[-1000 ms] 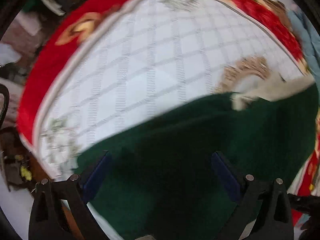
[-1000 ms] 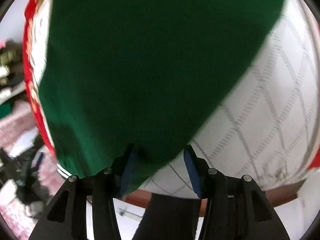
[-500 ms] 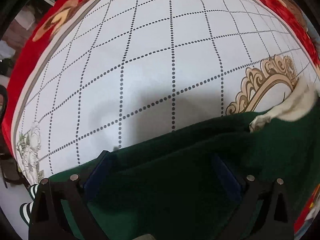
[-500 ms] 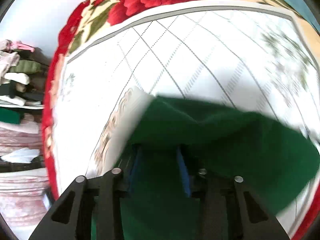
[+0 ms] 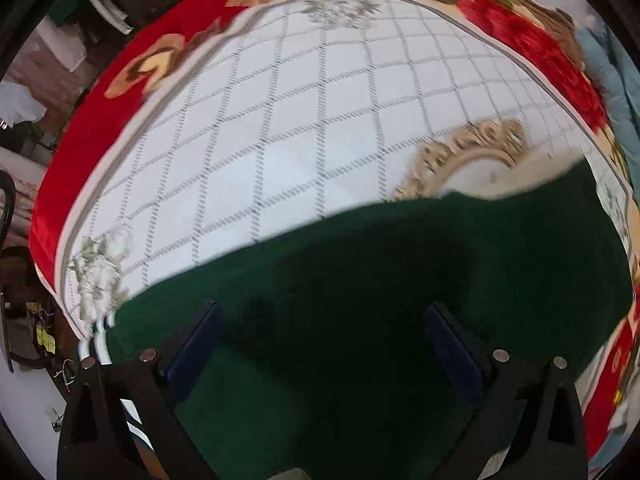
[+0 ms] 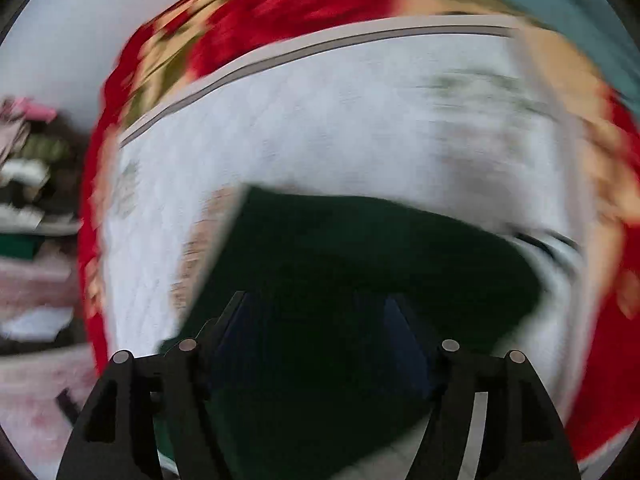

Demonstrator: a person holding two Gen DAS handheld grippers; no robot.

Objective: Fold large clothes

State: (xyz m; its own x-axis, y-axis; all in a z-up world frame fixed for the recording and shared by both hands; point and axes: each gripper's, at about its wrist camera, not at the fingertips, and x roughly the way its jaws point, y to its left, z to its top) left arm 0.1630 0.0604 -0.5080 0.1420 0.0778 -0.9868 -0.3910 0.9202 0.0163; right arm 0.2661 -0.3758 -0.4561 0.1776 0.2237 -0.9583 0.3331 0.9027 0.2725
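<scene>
A dark green garment [image 5: 400,280] lies spread on the bed's white quilted cover [image 5: 280,120], with a cream lining or collar [image 5: 552,164] showing at its far right corner. My left gripper [image 5: 322,312] points down over the garment's near part, open wide, with nothing pinched between its blue pads. The right wrist view is badly blurred. There the garment [image 6: 360,248] lies folded with a straight left edge, and my right gripper [image 6: 316,300] hovers over it. Its jaws are opening, and the cloth lies under them, not pressed by the pads.
The cover has a red floral border [image 5: 120,80] along the bed's edges. A light blue cloth [image 5: 616,80] lies at the far right. Stacked clothes on shelves [image 6: 24,168] stand left of the bed. Clutter sits on the floor [image 5: 32,320] by the near left corner.
The right gripper's jaws, narrow around the green cloth half a second ago, now stand wider and the view has swung. The left view has pulled back from the cover.
</scene>
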